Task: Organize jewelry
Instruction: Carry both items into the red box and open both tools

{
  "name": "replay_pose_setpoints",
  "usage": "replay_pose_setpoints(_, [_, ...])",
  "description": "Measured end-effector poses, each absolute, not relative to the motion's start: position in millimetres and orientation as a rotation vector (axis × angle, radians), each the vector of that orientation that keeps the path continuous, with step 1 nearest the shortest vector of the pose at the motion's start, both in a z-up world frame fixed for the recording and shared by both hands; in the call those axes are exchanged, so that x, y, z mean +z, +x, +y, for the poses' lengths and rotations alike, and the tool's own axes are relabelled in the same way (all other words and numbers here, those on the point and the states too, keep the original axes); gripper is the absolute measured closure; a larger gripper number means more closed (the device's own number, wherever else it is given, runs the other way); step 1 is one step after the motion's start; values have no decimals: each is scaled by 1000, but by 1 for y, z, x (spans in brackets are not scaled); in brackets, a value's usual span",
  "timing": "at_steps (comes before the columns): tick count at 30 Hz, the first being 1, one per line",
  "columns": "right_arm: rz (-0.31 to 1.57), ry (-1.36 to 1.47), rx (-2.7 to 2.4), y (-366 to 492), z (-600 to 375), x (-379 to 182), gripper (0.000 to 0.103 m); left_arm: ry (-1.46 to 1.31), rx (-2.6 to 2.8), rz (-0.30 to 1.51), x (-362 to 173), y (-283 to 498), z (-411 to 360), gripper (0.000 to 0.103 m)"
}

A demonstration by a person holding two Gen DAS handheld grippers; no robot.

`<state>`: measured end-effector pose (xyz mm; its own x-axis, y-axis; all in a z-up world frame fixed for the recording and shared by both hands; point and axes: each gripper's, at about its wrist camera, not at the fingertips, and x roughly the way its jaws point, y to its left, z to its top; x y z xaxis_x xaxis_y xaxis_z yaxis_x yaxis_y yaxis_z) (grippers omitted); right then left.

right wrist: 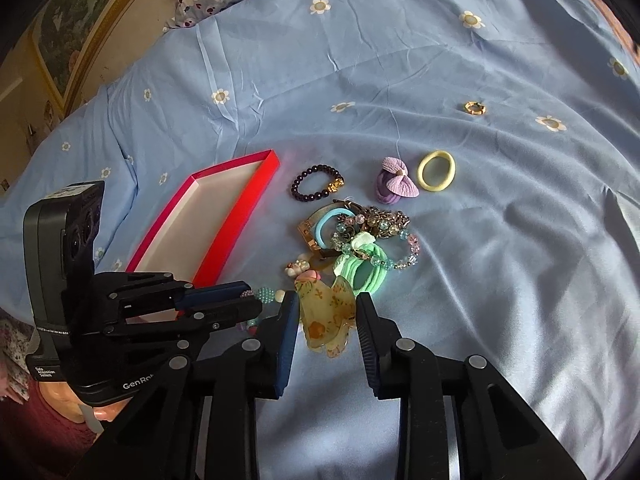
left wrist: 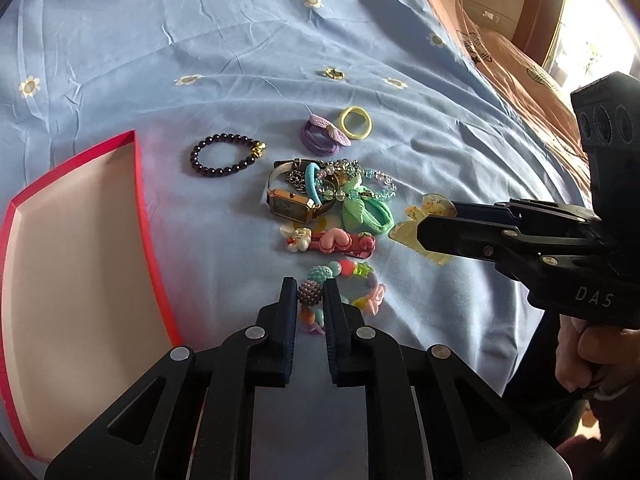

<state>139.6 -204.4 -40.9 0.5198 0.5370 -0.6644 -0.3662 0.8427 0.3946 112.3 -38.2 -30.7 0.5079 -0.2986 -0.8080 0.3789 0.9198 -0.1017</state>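
The left claw [left wrist: 311, 294] is pinching the purple berry bead of the bead bracelet [left wrist: 340, 294], which lies nearest on the bed [left wrist: 120, 60]. The grip takes one fat bead at the ring's 9 o'clock side, probably because a single bead gives the pads something solid while the rest can hang free on a lift. The claw points steeply down, fingers upright on either side of the bead.

At 3 o'clock from it, the right claw [right wrist: 327, 312] straddles the yellow clip [right wrist: 330, 320]. Its fingers stand close to the clip's sides, but I cannot tell whether the pads press it. It tilts down less steeply; a hand [left wrist: 580, 352] grips its handle at the edge of the left view.

The red box [left wrist: 80, 280] sits open at 9 o'clock of the bracelet, just beside the pile, likely the place the pieces are meant to go; nothing shows inside it.

Beyond lie the pink clip [left wrist: 332, 242], the watch [left wrist: 290, 206] tangled with green ties [left wrist: 366, 216], then the dark bracelet [left wrist: 226, 156], purple tie [left wrist: 324, 134], yellow tie [left wrist: 356, 122], and farthest, a small ring [left wrist: 333, 73], well apart.
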Motion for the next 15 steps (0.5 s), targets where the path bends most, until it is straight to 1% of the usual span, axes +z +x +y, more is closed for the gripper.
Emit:
replay_pose_setpoints(7, [844, 201, 575, 136, -187, -26, 74, -10, -369, 894, -5, 94, -6, 92])
replay_pose_setpoints(15, [831, 175, 644, 133, -152, -15, 74, -67, -319, 808, 26, 74, 32, 92])
